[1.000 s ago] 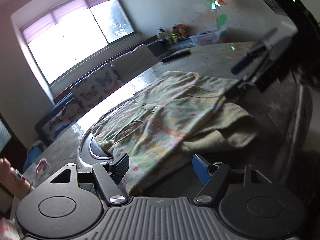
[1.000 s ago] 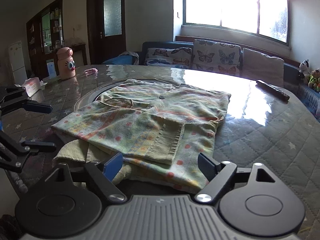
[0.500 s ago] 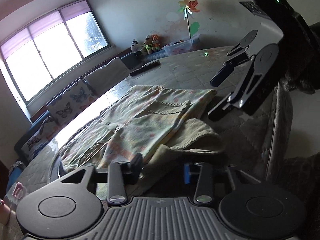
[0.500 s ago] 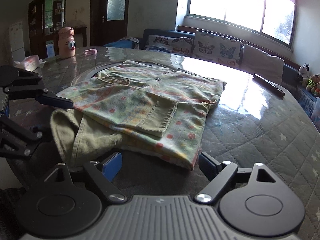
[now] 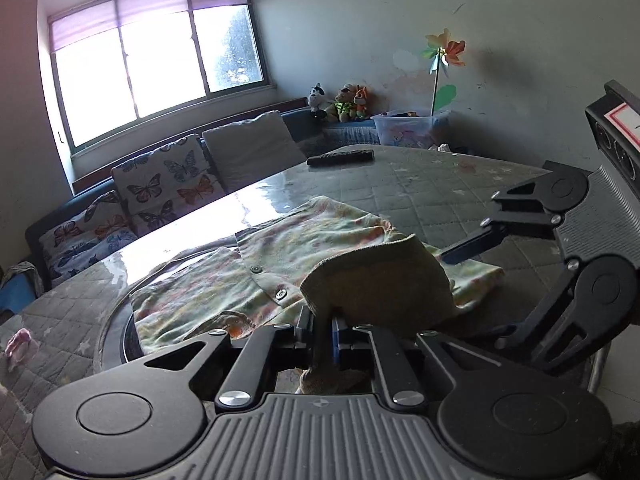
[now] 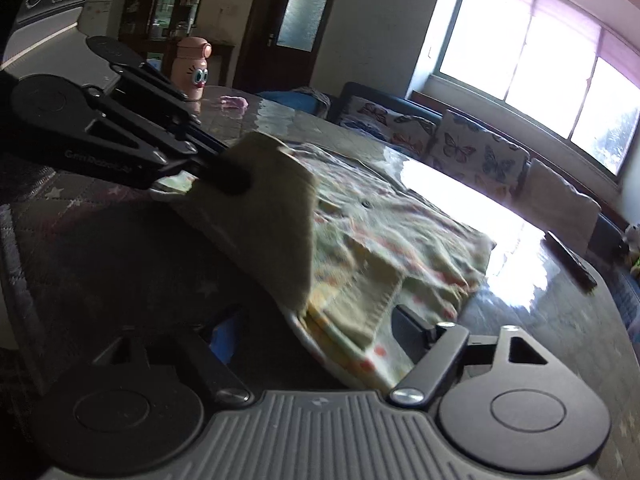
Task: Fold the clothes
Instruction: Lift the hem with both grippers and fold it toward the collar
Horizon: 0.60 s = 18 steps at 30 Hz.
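Observation:
A pale green patterned cardigan (image 5: 280, 264) lies partly folded on the quilted table (image 5: 432, 184). Its ribbed olive hem (image 5: 380, 284) is lifted. My left gripper (image 5: 322, 330) is shut on that hem and holds it above the table; it shows in the right wrist view (image 6: 224, 168) at the upper left. My right gripper (image 6: 316, 336) is open, its jaws set either side of the cardigan's near edge (image 6: 352, 332). The right gripper also shows in the left wrist view (image 5: 472, 280), to the right of the raised hem.
A black remote (image 5: 340, 157) lies at the table's far side. A pink bottle with eyes (image 6: 193, 68) and a small pink object (image 6: 232, 101) stand at the far left. A sofa with butterfly cushions (image 5: 168, 184) runs under the window.
My left gripper has closed on the olive hem and lifted it. My right gripper has moved in low over the cardigan's near edge, still open.

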Each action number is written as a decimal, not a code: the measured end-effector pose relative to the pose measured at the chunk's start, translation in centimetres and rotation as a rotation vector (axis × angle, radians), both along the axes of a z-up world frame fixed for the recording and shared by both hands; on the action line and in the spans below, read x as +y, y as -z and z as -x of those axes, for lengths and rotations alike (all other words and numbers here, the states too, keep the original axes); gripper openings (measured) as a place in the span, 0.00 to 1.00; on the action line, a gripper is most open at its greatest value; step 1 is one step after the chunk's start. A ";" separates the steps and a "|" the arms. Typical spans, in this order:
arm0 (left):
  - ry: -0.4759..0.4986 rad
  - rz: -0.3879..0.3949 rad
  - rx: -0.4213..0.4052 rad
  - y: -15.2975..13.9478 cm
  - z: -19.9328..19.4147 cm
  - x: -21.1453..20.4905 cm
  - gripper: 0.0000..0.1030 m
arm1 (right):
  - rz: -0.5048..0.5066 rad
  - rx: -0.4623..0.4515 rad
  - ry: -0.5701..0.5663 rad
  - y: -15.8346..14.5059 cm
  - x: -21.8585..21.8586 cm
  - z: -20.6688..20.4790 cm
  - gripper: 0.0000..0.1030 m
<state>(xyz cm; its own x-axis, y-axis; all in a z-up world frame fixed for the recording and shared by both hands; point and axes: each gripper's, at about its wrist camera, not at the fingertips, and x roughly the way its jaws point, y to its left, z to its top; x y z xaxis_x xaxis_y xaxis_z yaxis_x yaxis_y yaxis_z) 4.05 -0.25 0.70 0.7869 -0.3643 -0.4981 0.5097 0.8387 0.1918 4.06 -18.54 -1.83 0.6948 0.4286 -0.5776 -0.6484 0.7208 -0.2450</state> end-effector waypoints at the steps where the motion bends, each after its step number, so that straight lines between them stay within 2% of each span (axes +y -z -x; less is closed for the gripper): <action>1: 0.000 0.000 0.002 0.0 -0.2 0.0 0.09 | -0.004 0.012 -0.004 0.0 0.2 -0.4 0.60; 6: -0.004 -0.023 -0.002 0.4 0.4 0.4 0.15 | -0.056 0.105 -0.006 0.0 0.3 -2.1 0.32; 8: -0.007 -0.045 -0.010 0.7 1.2 0.8 0.29 | -0.085 0.129 0.003 -0.4 0.1 -2.5 0.26; 9: -0.009 -0.058 -0.014 0.9 1.7 1.0 0.42 | -0.097 0.135 0.008 -0.6 0.0 -2.6 0.25; 12: -0.017 -0.096 -0.025 1.4 3.1 1.6 0.54 | -0.133 0.147 0.022 -1.2 -0.2 -2.9 0.21; 14: -0.021 -0.128 -0.033 2.0 3.8 1.9 0.56 | -0.159 0.145 0.031 -1.8 -0.4 -3.3 0.17; 18: -0.047 -0.206 -0.060 3.2 3.7 2.1 0.56 | -0.185 0.123 0.039 -2.7 -0.3 -3.8 0.16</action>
<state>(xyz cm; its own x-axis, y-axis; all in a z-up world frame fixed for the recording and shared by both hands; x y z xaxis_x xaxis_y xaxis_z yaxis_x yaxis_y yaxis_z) 0.37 1.84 -2.51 0.8309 -0.2216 -0.5103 0.4533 0.8015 0.3900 7.82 -18.87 0.86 0.6422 0.5093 -0.5729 -0.6357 0.7714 -0.0269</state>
